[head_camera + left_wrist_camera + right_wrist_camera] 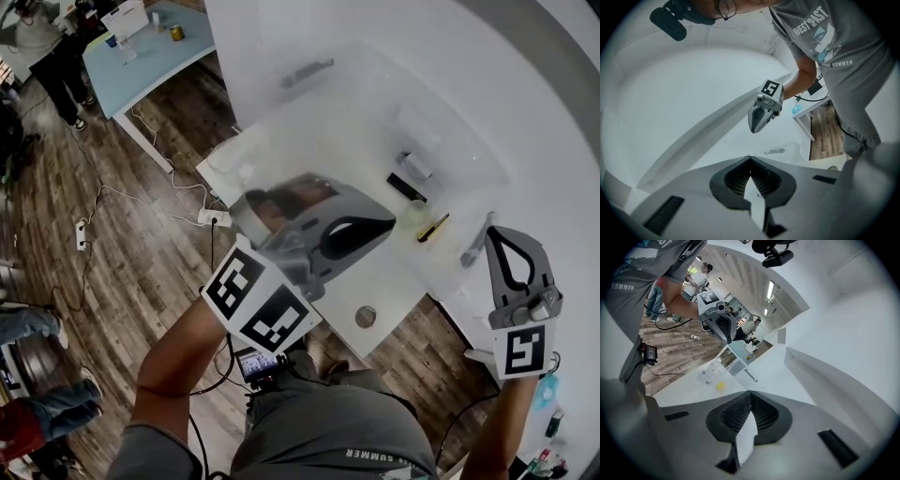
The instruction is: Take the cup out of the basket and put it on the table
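Observation:
A see-through basket [450, 112] stands on the white table [394, 291]. In it lie a small pale cylinder [413, 166] that may be the cup, a black bar [406, 187], a yellow-and-black tool [432, 228] and a grey piece [475, 242]. My left gripper [389, 225] hovers over the basket's near left part with its jaws shut and nothing between them. The right gripper [497, 230] is held at the basket's near right side, also shut and empty. Each gripper shows in the other's view: the right gripper [757, 126] and the left gripper [726, 336].
A small round grey thing [366, 317] sits near the table's front edge. A grey handle [307, 72] lies at the basket's far side. Cables and a power strip [82, 234] cross the wooden floor at left. A blue table [141, 61] and people stand beyond.

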`<state>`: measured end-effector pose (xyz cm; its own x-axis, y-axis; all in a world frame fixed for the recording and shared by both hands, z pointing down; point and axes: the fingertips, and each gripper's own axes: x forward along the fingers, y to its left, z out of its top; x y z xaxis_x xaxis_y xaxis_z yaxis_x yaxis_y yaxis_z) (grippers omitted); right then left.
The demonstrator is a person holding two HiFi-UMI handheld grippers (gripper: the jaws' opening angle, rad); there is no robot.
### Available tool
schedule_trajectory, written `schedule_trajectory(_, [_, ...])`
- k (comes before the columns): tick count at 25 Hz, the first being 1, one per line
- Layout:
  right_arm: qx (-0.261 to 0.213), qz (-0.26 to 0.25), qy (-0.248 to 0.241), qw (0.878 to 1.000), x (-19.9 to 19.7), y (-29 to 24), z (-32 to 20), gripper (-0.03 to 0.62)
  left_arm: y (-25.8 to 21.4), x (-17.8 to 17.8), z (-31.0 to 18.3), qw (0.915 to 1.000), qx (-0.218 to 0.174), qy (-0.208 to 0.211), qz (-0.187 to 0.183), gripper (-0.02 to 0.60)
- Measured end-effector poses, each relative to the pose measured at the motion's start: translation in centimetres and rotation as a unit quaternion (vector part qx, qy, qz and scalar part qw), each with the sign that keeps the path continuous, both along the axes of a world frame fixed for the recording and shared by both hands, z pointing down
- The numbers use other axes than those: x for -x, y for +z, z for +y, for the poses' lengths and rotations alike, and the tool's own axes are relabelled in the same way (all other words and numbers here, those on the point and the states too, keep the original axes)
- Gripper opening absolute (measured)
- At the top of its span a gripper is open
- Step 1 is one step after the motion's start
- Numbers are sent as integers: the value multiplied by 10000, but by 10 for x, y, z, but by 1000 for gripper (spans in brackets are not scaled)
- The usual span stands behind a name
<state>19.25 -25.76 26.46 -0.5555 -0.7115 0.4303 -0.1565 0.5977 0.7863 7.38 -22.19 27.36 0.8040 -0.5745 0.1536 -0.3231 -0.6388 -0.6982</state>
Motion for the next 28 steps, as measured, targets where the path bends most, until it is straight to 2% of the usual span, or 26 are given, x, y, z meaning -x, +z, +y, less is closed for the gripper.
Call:
schedule_trajectory(8, [328, 30, 136, 9994, 9, 23, -30, 11, 9, 7, -14, 9998, 114, 12, 172, 9])
schedule_trajectory(16, [1023, 255, 87, 9944, -3, 70, -80, 12, 19, -2, -37, 9991, 280, -286, 168, 9])
schedule_trajectory(20, [1403, 549, 58, 9886, -10, 101, -102, 14, 23, -4, -46, 9984, 301, -472, 107, 9])
schedule_trajectory(23, [1650, 785, -17, 9832, -9, 126, -117, 40, 28, -3, -51, 9977, 324, -583, 77, 9])
schedule_trajectory(28, [2157, 1240, -26, 9685, -15, 180, -150, 72, 39, -4, -65, 9959, 421, -795, 68, 9])
